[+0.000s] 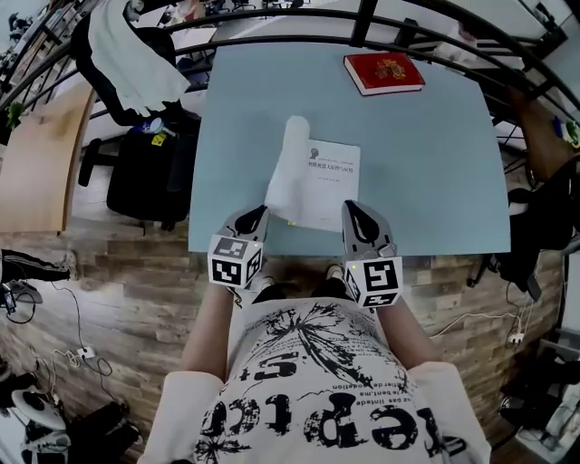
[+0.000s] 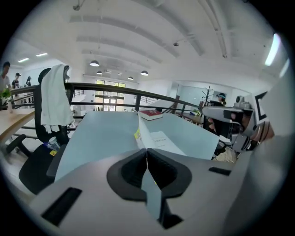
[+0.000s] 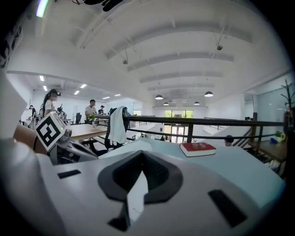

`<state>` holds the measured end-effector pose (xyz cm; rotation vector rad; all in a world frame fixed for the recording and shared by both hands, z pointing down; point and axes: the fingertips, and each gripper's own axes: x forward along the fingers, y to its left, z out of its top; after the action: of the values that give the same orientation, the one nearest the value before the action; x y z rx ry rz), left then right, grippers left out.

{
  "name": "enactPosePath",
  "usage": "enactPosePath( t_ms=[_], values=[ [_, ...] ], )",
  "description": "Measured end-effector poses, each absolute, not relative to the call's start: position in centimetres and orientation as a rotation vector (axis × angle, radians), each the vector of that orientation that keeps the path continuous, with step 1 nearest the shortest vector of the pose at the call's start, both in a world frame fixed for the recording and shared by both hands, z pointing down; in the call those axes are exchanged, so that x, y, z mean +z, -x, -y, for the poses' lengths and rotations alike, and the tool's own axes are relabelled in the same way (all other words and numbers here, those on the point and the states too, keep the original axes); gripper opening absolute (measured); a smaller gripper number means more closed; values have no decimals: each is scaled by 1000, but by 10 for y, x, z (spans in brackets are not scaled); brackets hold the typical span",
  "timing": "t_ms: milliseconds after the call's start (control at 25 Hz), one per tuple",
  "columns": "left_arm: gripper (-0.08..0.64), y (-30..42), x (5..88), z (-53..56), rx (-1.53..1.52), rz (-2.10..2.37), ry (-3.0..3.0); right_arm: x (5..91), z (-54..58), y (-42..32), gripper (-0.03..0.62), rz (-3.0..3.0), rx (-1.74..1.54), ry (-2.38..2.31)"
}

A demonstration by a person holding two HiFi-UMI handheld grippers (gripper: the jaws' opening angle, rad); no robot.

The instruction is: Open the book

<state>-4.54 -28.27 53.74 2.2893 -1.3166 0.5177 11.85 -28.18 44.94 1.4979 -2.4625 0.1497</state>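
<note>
A white book (image 1: 328, 186) lies in the middle of the pale blue table (image 1: 435, 172), its front cover (image 1: 292, 172) lifted and curled over on the left side. In the left gripper view the white book (image 2: 161, 139) lies ahead with the cover (image 2: 142, 132) standing up. My left gripper (image 1: 262, 212) (image 2: 147, 150) hovers at the table's near edge, just short of the book's near left corner, shut and holding nothing. My right gripper (image 1: 348, 207) (image 3: 142, 153) hovers by the near right corner, jaws together and also holding nothing.
A red book (image 1: 383, 72) (image 3: 197, 148) lies at the table's far right corner. A black railing (image 1: 362, 18) curves behind the table. A black office chair draped with a white garment (image 1: 136, 54) stands at the left, beside a wooden desk (image 1: 36, 154). People stand far off.
</note>
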Motion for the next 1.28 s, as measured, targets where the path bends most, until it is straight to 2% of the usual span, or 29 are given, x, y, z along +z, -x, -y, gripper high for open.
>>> enactPosePath(
  t_ms=[360,600,960,1040,1120,1280],
  values=[
    [25,135,591,280,537,1327,-2122,460,276,-59,11,2412,146,-1509],
    [25,145,638,285,672,1240,-2097,473,270,-42,11,2368,230,-1564],
    [26,151,670,288,671,1188,-2019,485,259,-37,11,2297,247,-1652],
    [53,150,672,285,694,1182,-2013,484,255,-35,11,2294,249,-1666],
    [108,151,671,281,705,1184,-2014,483,250,-34,11,2299,249,-1665],
    [118,152,644,286,620,1235,-2037,476,247,-35,11,2317,217,-1661]
  ],
)
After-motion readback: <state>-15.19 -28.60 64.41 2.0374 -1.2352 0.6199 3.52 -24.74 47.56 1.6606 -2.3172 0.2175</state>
